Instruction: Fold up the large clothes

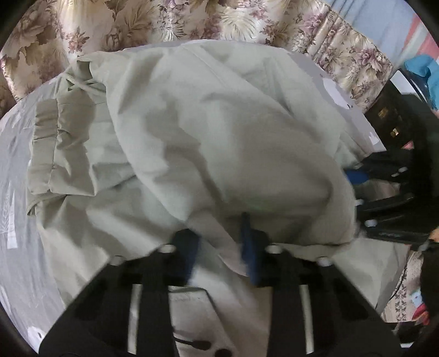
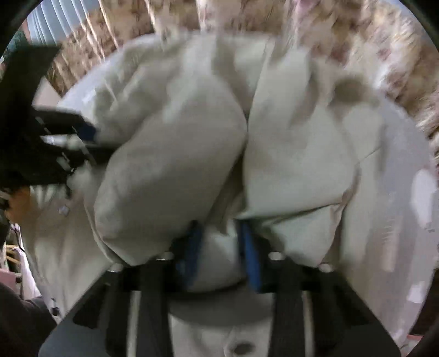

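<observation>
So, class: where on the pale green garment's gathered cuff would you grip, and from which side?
Grip the cuff at its outer frilled edge, coming from the left over the grey sheet. That edge lies free on the sheet, and the sleeve bunches thick further in.

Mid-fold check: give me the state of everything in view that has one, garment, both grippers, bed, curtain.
Pale garment: bunched and lifted, partly folded over itself, not flat.
Left gripper: fabric between its blue pads; closure unclear.
Right gripper: cloth draped over its tips; closure unclear, view blurred.
Grey bedsheet: spread under the garment.
Floral curtain: hanging drawn behind the bed.
</observation>
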`<state>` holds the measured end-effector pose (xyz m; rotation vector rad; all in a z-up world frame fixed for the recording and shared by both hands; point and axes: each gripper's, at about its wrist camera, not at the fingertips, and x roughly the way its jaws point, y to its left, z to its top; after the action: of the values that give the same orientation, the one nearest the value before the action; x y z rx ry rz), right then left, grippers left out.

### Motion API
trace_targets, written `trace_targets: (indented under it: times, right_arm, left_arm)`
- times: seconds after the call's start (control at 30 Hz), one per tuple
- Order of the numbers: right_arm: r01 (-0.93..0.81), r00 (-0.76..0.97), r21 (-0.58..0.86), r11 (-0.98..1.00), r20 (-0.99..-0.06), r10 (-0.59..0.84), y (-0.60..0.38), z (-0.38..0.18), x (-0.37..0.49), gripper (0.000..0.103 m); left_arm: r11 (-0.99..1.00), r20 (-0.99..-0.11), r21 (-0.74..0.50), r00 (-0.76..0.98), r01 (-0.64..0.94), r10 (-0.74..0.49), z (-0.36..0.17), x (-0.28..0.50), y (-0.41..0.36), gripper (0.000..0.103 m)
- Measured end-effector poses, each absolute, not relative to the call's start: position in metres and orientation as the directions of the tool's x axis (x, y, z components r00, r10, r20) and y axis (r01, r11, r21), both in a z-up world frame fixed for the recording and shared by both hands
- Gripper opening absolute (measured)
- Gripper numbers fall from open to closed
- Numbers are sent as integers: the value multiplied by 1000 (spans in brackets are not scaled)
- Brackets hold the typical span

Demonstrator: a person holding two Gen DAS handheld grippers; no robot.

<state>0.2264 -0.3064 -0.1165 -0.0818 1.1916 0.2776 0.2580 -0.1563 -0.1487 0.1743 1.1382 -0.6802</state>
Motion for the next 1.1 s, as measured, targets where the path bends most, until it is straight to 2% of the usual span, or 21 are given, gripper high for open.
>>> trace_targets:
  times: [0.03,0.07,0.23,0.37,0.47,0.5,0.53,0.57,0.63,0.7,0.77,0.8,0.83,0.87,0.9,0.93,0.97,1.1]
  right_arm:
    - [-251,372,77,965,-913,169,-307,-110,228,16]
    - [-240,424,64,969,-890,165,-308,-100,229,13]
    - [-181,696,120,976,-685,213,-322,-33,236,10]
    - [-123,849,289,949,-465,251,-350,12,242,10]
    - [-102,893,502,859,-334,301,-376,21,262,10]
    - [-105,891,550,829,-319,324,-382,20,272,10]
    - [-102,893,602,792,-296,340,-386,17,280,7]
    - [-92,903,634,768,-272,333,-393,14,284,0]
    - [-90,900,726,681,-233,368,-413,3,296,0]
    - [-74,873,717,693,-289,392,-417,1,310,0]
    - [-75,850,590,804,-383,360,-407,10,309,3]
    - [-81,812,525,847,-458,361,-400,10,308,3]
    - [-81,777,475,876,-521,354,-395,7,304,4]
    - [-74,758,439,895,-559,337,-394,4,298,11]
    - [-70,726,390,918,-611,315,-390,-3,290,22]
    - [-66,707,366,928,-639,303,-389,-8,284,54]
    - [-64,687,350,934,-664,296,-388,-16,277,69]
    - [-27,622,367,930,-722,303,-388,-55,259,69]
  left_arm:
    - [791,-875,-220,243,571,-419,-148,262,-153,7]
    - [793,-869,-218,258,569,-423,-144,265,-151,6]
    - [836,-771,-61,505,546,-387,-84,276,-133,5]
    - [855,-646,19,659,518,-385,-43,279,-115,6]
    - [835,-615,105,695,539,-372,-55,276,-123,12]
    - [820,-614,152,703,553,-360,-66,273,-128,15]
    - [807,-620,211,714,551,-326,-81,270,-135,17]
    - [797,-635,267,721,542,-278,-97,270,-140,17]
    - [789,-668,348,724,507,-171,-129,276,-138,17]
    - [799,-703,347,700,491,-126,-149,286,-125,21]
    - [832,-751,229,635,506,-180,-149,294,-105,25]
    - [843,-758,166,613,511,-223,-141,295,-97,31]
    - [849,-754,144,612,509,-239,-133,294,-92,48]
    - [860,-740,143,630,489,-235,-124,292,-87,64]
    - [873,-719,149,657,465,-227,-115,290,-83,89]
    - [883,-694,130,677,451,-244,-103,286,-74,94]
    - [885,-686,101,676,454,-269,-94,282,-69,94]
    - [898,-687,-67,633,436,-358,-74,294,-44,99]
